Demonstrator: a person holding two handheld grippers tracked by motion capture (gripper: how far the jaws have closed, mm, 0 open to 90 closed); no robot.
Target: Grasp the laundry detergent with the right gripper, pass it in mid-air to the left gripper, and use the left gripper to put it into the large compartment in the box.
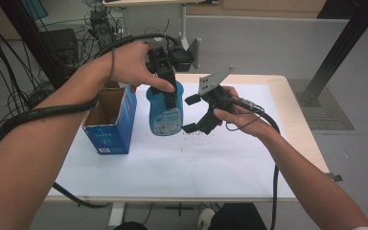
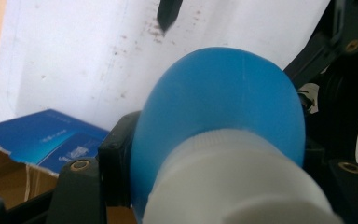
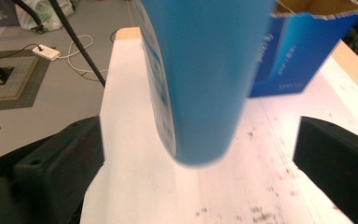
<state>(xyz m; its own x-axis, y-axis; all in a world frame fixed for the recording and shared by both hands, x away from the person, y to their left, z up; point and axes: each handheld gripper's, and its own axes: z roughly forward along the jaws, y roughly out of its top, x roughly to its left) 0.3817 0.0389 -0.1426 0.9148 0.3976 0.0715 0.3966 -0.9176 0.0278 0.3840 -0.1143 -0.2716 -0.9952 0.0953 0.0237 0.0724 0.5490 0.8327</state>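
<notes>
Blue bottle (image 1: 165,114) over white table (image 1: 230,163); grey floor.

the open box (image 1: 111,122) stands just left of the bottle (image 1: 165,112), leaving a narrow gap between them. right of the bottle, the right gripper (image 1: 191,114) blocks that side. the table (image 1: 172,167) in front lies bare and passable.
</notes>
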